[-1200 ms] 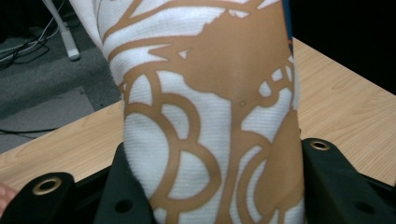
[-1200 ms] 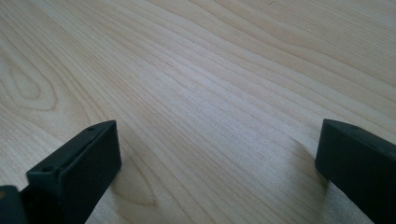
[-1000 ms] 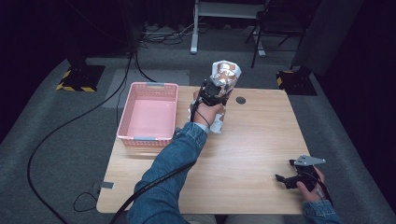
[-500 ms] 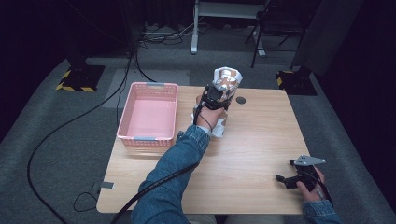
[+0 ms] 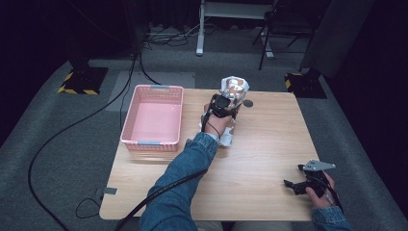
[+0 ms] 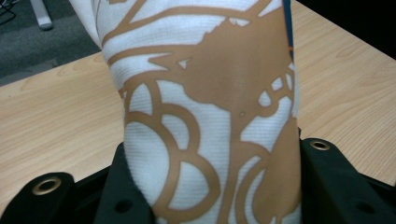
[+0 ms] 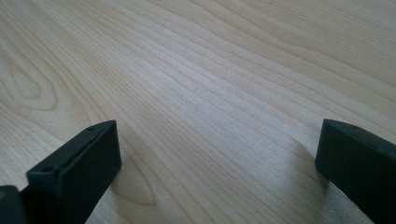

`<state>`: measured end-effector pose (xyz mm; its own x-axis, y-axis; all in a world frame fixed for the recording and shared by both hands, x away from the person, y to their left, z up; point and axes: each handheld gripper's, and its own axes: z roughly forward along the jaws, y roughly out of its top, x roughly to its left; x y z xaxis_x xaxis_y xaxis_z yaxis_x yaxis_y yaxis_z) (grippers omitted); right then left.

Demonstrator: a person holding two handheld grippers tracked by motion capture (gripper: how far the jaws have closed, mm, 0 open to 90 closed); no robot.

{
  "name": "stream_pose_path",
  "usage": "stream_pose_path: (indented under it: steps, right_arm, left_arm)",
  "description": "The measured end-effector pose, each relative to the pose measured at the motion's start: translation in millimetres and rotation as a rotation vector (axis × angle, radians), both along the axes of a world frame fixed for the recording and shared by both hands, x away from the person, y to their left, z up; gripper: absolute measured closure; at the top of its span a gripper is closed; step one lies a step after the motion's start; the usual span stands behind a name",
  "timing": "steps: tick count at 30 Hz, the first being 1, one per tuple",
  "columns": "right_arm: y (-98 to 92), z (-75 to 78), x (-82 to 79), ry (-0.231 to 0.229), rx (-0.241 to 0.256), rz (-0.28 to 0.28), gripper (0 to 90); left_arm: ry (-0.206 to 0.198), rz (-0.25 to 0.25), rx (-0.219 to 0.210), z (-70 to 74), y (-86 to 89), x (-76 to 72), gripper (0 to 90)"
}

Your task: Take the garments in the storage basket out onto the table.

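My left gripper's fingers (image 6: 322,186) are clamped on either side of a snack bag (image 6: 210,116), and in the left gripper view the bag's white film with tan swirls bulges up between them at the bottom of the frame, pinched in at the waist where the fingers press. In the high view the left gripper (image 5: 222,107) sits just above centre of the frame, with the snack bag (image 5: 234,89) standing upright at the far edge of the counter (image 5: 269,144), its crinkled silvery top catching the light. I judge it light, soft and puffed with air, so it should lift easily but crush easily too (the contents are probably brittle); the film looks slick, so I would keep the grip low and broad across the body, as it is now, rather than at the sealed top. I can make out no brand or wording, only the tan pattern and a thin blue edge at the upper right of the left gripper view. A pink basket (image 5: 154,118) lies left of centre in the high view, near the bag but apart from it, and a small dark round mark (image 5: 248,103) sits just right of the bag. My right gripper (image 5: 297,186) rests at the lower right of the frame, its fingers (image 7: 79,163) spread wide over bare wood grain with nothing between them.
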<state>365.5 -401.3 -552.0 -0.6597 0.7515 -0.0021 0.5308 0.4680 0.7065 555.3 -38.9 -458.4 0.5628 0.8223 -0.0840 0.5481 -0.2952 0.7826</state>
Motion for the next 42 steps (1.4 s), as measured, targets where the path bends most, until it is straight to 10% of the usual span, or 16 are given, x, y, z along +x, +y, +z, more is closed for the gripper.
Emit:
stream_pose_path:
  steps: [42]
  right_arm:
    - [0.0,0.0,-0.1,0.0,0.0,0.0,0.1]
  left_arm:
    - [0.119,0.022,0.006,-55.3,-9.9,10.3,54.5]
